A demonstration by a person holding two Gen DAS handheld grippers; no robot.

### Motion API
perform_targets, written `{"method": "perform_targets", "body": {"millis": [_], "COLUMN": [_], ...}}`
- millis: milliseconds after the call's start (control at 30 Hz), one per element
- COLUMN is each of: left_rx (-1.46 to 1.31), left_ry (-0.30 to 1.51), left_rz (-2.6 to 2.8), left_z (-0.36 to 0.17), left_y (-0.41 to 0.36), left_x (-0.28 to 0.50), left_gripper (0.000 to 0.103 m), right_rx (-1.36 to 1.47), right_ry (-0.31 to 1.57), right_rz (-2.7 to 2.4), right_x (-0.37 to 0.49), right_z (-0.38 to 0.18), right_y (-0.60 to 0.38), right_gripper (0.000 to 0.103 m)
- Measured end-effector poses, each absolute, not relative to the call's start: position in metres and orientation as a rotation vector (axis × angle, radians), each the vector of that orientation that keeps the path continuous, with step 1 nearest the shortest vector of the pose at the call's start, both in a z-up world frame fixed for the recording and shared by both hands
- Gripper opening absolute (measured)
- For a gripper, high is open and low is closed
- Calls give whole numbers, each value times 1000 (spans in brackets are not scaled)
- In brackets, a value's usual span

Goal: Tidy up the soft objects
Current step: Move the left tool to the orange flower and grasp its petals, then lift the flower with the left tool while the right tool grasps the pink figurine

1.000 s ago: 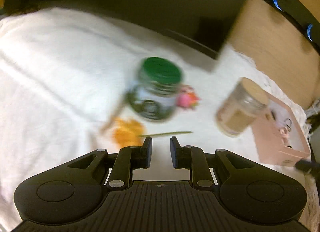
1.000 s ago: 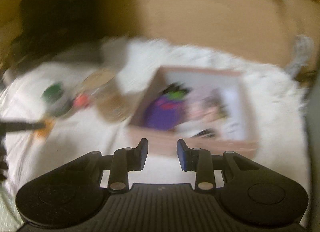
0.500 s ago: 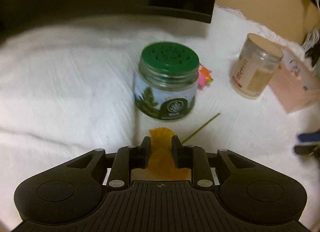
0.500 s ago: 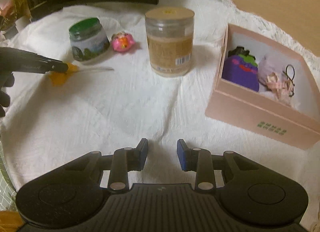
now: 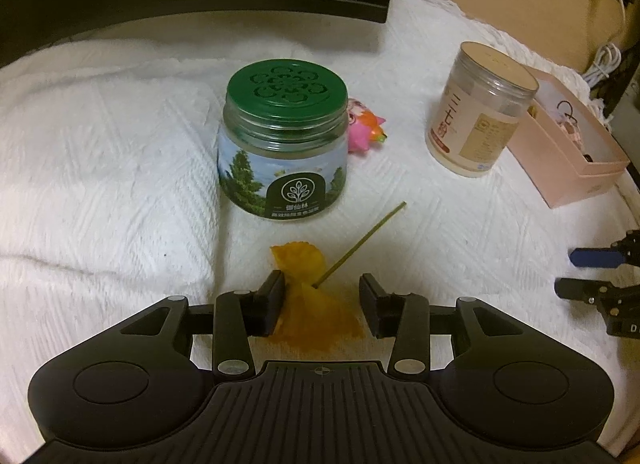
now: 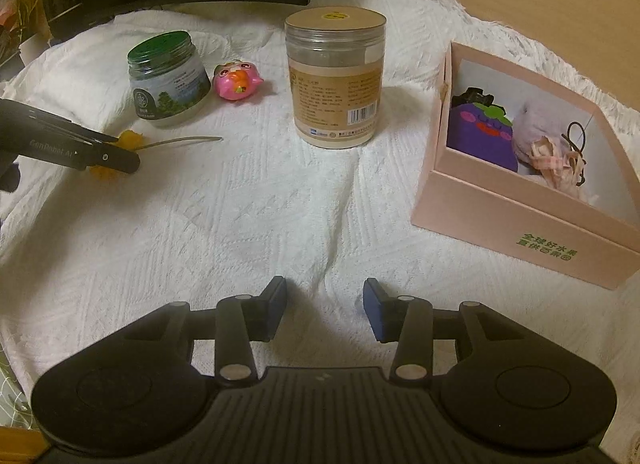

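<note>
Straddling the yellow fabric flower [image 5: 316, 296], the left gripper [image 5: 322, 304] sits low over the white textured cloth [image 5: 120, 183] with its jaws spread wide; the left pad looks to brush the petals, the right pad stands clear of them, and nothing is clamped. The flower lies flat on the cloth, its thin green stem [image 5: 362, 242] running up and to the right from the petals toward the base of the green-lidded glass jar [image 5: 284, 139], without reaching it. In the right wrist view the same flower shows as a yellow patch [image 6: 130, 138] just past the tips of the left gripper [image 6: 120, 153], its stem [image 6: 188, 139] lying flat toward the right. Behind the jar and just beside it rests a small pink plush toy [image 5: 364, 127], seen from the other side as a round pink figure with an orange front [image 6: 236, 81]. Further right stands a taller clear canister with a tan lid [image 5: 480, 111], upright and well apart from the jar. To the right of that sits an open pink box [image 6: 520, 223], holding a purple eggplant plush [image 6: 480, 131], a pale lilac soft item [image 6: 536, 123], and a pink ribbon piece with a dark hair tie [image 6: 576, 135]. The right gripper [image 6: 325, 312] hovers over bare cloth near the front edge, jaws parted wide and holding nothing.
</note>
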State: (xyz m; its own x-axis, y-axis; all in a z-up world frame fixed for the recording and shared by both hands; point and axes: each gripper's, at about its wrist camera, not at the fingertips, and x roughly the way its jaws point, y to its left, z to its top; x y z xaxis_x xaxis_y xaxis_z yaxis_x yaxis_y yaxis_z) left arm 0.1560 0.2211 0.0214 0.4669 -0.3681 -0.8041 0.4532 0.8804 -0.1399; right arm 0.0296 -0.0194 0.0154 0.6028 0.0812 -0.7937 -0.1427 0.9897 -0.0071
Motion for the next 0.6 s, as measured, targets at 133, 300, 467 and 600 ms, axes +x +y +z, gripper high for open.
{"method": "perform_targets", "body": {"millis": [133,300,467,600], "left_rx": [33,-23,105,75], "left_ry": [957,932,912,926], "left_rz": [-493,-456,-412,-393], "left_z": [21,19,19,22], "left_y": [228,232,215,217], "left_x": [157,150,137,130], "left_gripper": [45,40,32,21], "right_rx": [-77,-98,-108,-145], "right_ry": [897,887,883,888], "right_rz": [119,138,152,165], "right_x": [24,16,11,9], "right_z": [13,12,13,15], "right_y": [-18,-20,-22,-19], "right_gripper": [47,49,50,51]}}
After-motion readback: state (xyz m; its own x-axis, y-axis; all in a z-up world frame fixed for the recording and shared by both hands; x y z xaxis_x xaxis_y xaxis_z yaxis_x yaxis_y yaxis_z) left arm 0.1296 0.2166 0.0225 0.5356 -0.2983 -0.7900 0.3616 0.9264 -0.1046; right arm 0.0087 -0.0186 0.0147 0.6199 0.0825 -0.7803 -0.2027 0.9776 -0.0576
